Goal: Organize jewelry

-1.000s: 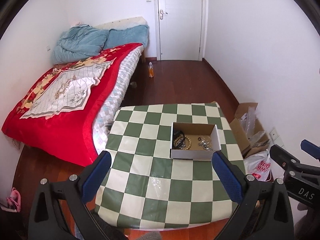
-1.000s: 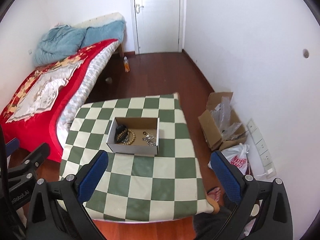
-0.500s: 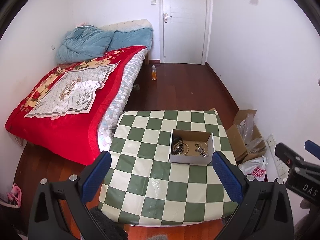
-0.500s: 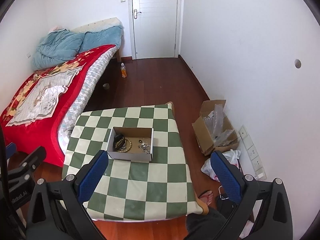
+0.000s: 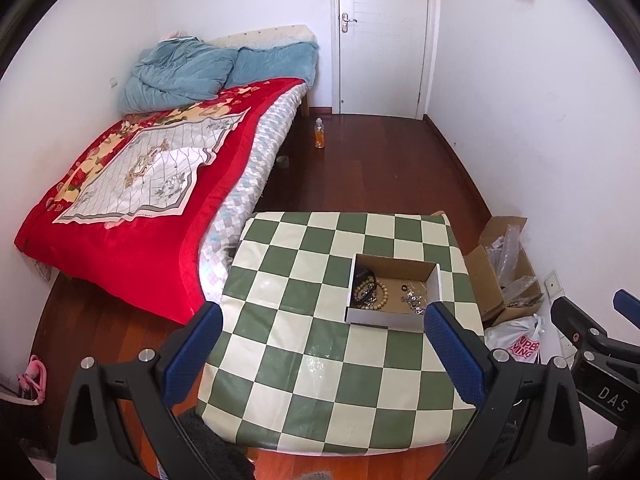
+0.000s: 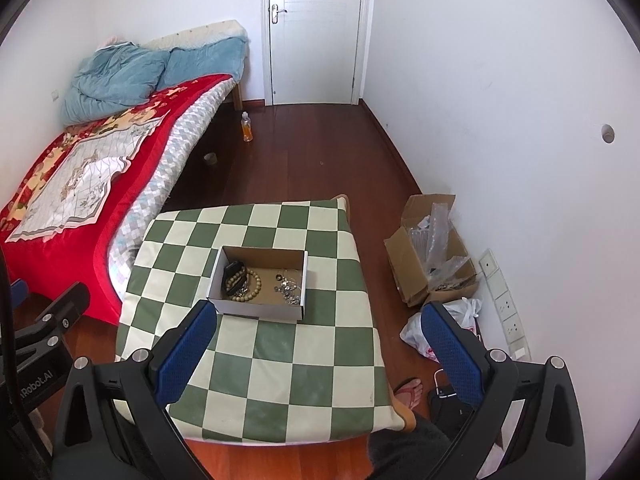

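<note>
Both hand-held grippers, left (image 5: 322, 354) and right (image 6: 320, 354), hung released and empty at the lower frame edge, above the checkered worktop (image 6: 276, 376). Its near squares lay bare, and the small cardboard box (image 6: 260, 312) holding bead bracelets (image 6: 240, 280) and silver trinkets (image 6: 289, 285) sat at centre frame, clear of every edge. Compared with a second earlier, the box looked smaller and farther off, with more floor showing.

A home bedroom: bed (image 5: 152, 184), door (image 5: 382, 36), wooden floor (image 5: 372, 168).
</note>
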{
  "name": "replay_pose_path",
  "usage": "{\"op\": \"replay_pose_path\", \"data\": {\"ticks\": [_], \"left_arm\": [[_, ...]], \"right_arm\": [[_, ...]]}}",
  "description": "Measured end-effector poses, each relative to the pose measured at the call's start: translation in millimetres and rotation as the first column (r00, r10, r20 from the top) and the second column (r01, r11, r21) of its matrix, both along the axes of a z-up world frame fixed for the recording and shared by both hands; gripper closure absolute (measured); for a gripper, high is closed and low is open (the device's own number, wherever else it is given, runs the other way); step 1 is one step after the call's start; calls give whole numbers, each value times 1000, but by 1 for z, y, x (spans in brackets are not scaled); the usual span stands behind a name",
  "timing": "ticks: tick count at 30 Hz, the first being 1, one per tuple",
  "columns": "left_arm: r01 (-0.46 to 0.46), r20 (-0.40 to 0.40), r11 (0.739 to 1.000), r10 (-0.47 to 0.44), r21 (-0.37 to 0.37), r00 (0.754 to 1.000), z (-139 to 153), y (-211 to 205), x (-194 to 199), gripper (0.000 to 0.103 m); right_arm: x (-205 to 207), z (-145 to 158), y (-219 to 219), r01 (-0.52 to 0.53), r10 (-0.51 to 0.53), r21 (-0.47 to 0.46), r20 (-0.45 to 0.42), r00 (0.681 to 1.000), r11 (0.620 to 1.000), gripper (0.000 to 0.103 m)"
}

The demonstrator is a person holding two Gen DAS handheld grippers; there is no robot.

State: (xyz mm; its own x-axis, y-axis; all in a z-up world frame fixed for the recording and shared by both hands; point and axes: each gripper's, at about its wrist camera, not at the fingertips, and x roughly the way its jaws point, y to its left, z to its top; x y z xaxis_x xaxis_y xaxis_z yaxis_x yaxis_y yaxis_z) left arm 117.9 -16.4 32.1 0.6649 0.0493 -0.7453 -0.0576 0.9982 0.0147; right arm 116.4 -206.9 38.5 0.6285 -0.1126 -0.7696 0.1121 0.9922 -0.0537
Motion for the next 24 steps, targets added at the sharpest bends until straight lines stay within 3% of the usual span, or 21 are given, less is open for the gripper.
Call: {"op": "replay_pose_path", "data": {"ticks": [24], "left_arm": [[-9,-20,1000,9,22,1000,-8,4,6,0]], "right_arm": [[7,-14,1,-4,4,-4,-36,999,1000,0]]}}
